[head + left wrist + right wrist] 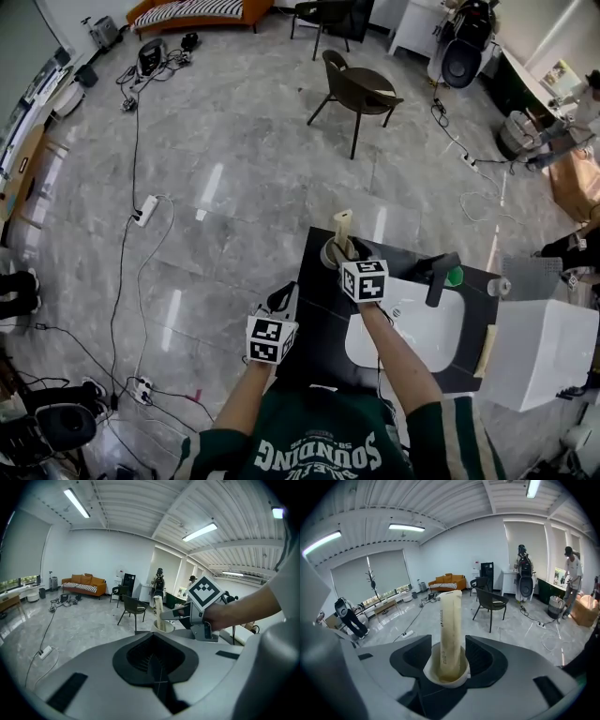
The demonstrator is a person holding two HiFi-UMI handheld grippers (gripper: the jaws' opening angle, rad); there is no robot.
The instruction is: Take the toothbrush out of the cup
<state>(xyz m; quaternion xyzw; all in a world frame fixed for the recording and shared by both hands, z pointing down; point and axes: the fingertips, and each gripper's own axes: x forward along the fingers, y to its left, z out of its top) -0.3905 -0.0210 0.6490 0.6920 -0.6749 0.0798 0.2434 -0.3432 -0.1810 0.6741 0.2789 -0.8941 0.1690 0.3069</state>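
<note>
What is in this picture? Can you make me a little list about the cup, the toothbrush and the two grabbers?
place: black counter with a white sink
cup: white, at the counter's far corner
toothbrush: in a pale wrapper, standing upright in the cup, not out yet
right gripper: jaws wide apart, with the cup and toothbrush between them
left gripper: jaws together, nothing in them, back from the cup
</note>
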